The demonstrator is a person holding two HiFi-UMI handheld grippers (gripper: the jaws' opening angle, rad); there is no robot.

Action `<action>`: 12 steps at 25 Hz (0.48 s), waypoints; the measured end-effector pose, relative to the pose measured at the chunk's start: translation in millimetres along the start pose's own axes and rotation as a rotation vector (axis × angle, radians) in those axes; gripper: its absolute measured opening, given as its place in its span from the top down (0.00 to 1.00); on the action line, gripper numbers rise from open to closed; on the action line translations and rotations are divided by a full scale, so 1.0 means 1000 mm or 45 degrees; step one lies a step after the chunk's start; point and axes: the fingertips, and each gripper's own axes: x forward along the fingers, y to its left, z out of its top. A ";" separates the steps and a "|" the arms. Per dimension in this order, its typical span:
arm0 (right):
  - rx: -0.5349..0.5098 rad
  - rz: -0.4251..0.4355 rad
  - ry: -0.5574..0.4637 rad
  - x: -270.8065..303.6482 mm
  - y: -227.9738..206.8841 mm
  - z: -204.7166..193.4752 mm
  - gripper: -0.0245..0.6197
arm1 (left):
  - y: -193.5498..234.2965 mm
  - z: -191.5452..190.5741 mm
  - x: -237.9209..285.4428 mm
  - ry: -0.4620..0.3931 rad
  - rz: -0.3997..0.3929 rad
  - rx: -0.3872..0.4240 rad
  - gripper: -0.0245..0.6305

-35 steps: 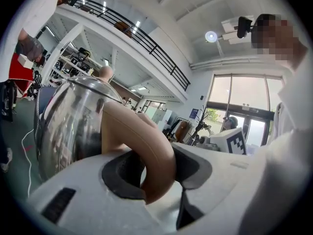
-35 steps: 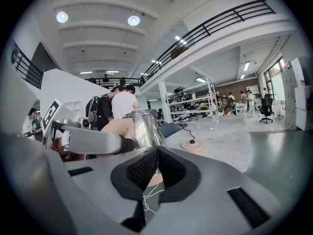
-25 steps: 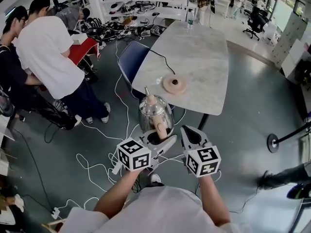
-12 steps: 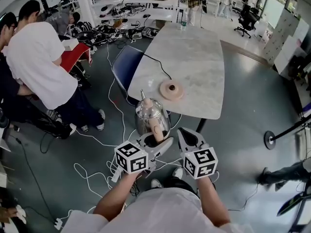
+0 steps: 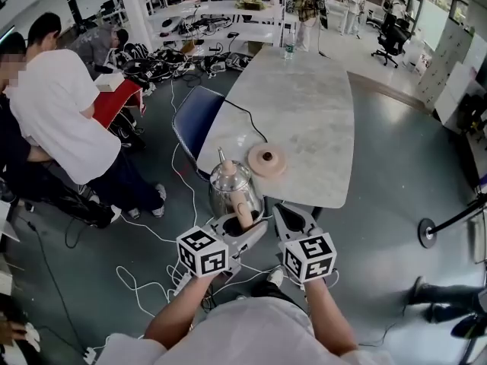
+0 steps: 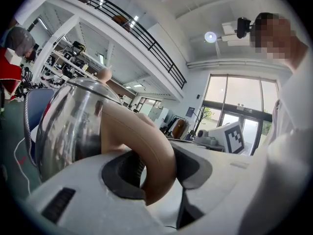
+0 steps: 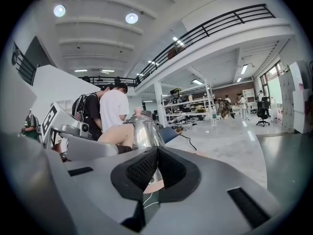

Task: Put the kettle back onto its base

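- Head view: this looks like the carry step. The steel kettle (image 5: 234,187) hangs at lower centre, just below the round base (image 5: 267,159), which sits near the edge of the marble table (image 5: 304,97). Next, the kettle needs centring over the base and lowering squarely onto it.
- Left gripper view: the left gripper (image 6: 156,173) is clamped wide around the kettle's tan handle (image 6: 151,146).
- Right gripper view: the right gripper (image 7: 156,173) has its pads pressed together and holds nothing.

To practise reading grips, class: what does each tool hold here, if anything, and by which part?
The left tool grips the kettle by its tan handle; the right tool is shut and holds nothing.
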 end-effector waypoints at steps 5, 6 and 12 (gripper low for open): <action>0.007 0.029 -0.013 0.015 -0.038 0.014 0.95 | 0.014 0.019 0.038 -0.009 0.042 0.025 0.73; 0.012 0.033 -0.015 0.016 -0.046 0.016 0.95 | 0.015 0.022 0.046 -0.010 0.047 0.027 0.73; 0.021 0.042 -0.018 0.023 -0.090 0.020 0.95 | 0.021 0.026 0.091 -0.007 0.052 0.026 0.73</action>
